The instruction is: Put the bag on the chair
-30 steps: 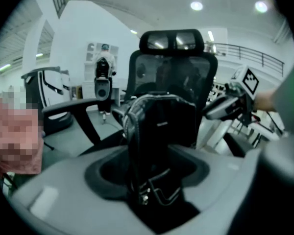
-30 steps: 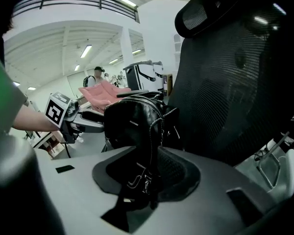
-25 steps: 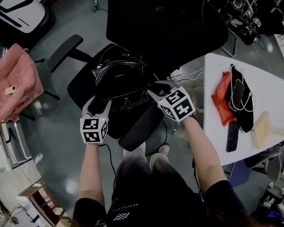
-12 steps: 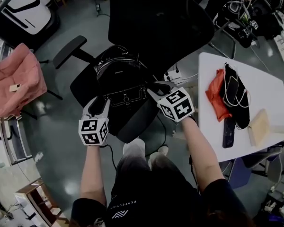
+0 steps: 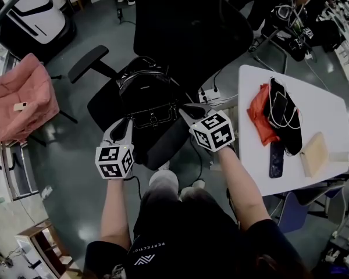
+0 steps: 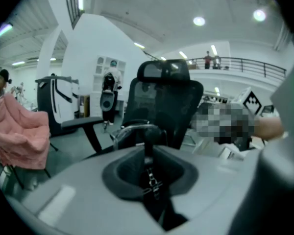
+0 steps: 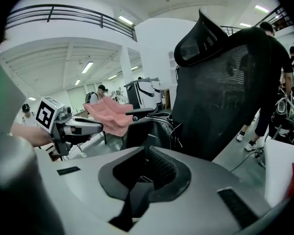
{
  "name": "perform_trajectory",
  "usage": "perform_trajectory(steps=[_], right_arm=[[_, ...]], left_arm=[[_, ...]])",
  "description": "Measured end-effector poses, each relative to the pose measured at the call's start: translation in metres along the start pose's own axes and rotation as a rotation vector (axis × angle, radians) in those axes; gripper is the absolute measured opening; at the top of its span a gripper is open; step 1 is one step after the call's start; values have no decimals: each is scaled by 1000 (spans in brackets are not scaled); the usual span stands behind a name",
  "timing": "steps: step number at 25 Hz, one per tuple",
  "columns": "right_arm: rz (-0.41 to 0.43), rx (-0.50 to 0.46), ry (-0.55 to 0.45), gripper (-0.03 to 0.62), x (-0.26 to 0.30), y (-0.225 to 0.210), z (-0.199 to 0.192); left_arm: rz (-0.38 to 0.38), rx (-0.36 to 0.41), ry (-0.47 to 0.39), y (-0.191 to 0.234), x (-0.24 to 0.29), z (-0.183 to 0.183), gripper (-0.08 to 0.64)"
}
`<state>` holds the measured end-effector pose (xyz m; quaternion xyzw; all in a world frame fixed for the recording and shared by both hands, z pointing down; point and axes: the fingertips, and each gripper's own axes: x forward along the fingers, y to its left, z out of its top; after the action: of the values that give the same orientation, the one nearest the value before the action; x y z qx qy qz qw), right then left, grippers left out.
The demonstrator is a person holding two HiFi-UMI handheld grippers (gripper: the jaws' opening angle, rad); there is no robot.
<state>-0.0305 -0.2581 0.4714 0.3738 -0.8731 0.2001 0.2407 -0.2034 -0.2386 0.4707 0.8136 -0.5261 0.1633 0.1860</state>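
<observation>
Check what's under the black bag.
The black bag sits on the office chair's seat, whose edge shows at its left and front. The seat's middle beneath it is covered, so anything lying there cannot be seen.

Lab hall: mezzanine railing, cluttered white table.

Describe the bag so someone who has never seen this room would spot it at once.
Start at the black mesh-backed office chair on the grey floor, left of the white table. The bag sits on its seat. It is glossy black with looped handles and a metal clasp, unlike the matte chair or the pink cloth nearby.
</observation>
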Motion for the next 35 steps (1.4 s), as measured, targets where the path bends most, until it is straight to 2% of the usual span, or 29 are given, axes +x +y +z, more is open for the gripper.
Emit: perform_trajectory(steps=[6,12,27,35], right_arm=[[-19,33,-41,2,-6,5,3],[-41,117,-37,0,-7,11,-8],[-135,198,-22,0,2,-5,-29],[-165,239,-13,0,10,-3,-44]], left_arm=[[-5,-7,2,-3,-8,2,44],[-29,7,29,-5,-10,-5,38],[-81,23,82,2,5,-13,38],[-78,13,103,16,10,-21,38]])
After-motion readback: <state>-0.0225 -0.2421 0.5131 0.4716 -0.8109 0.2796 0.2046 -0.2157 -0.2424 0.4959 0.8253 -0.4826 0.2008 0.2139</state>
